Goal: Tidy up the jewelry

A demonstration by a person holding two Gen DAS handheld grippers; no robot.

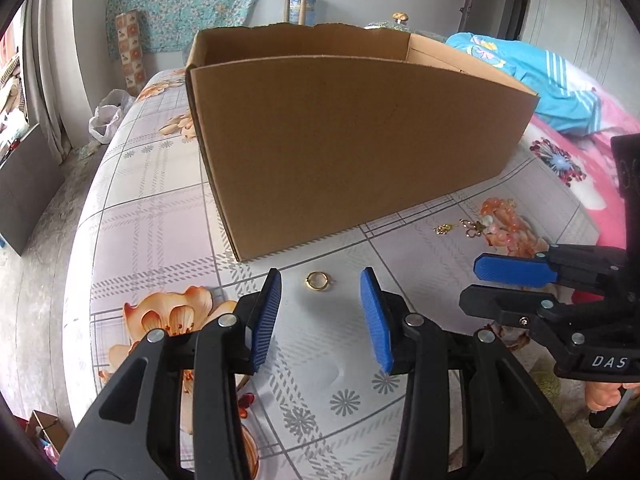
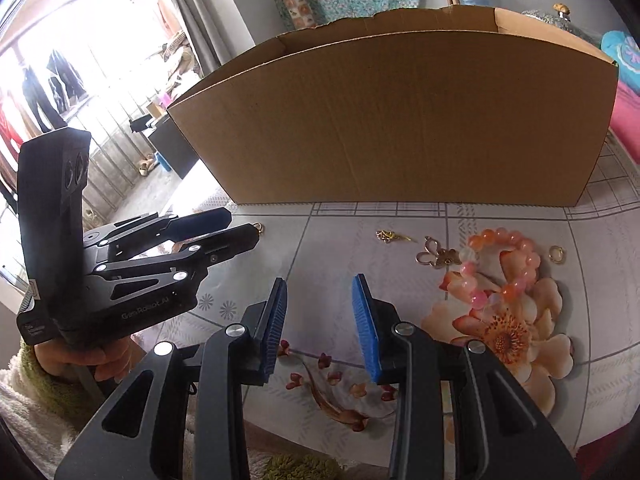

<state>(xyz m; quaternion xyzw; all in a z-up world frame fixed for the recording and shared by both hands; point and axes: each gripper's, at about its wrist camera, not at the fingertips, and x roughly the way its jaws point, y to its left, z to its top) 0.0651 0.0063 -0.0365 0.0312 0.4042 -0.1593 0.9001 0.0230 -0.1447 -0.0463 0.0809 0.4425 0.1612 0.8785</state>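
A: Left wrist view: the left gripper (image 1: 320, 316) is hanging empty, jaws apart, the gold ring (image 1: 317, 281) lying just ahead between them, before the cardboard box (image 1: 360, 152).

B: Right wrist view: the right gripper (image 2: 320, 328) is also gaping empty; the bead bracelet (image 2: 504, 268) is lying ahead, rightward.

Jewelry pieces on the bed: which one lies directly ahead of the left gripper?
The gold ring, alone between the left gripper's open jaws; the others cluster to its right.

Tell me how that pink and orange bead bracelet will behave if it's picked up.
The bead bracelet lies in a loose curl, so it will probably droop and swing. Its round glossy beads may slip between flat pads. It looks light.
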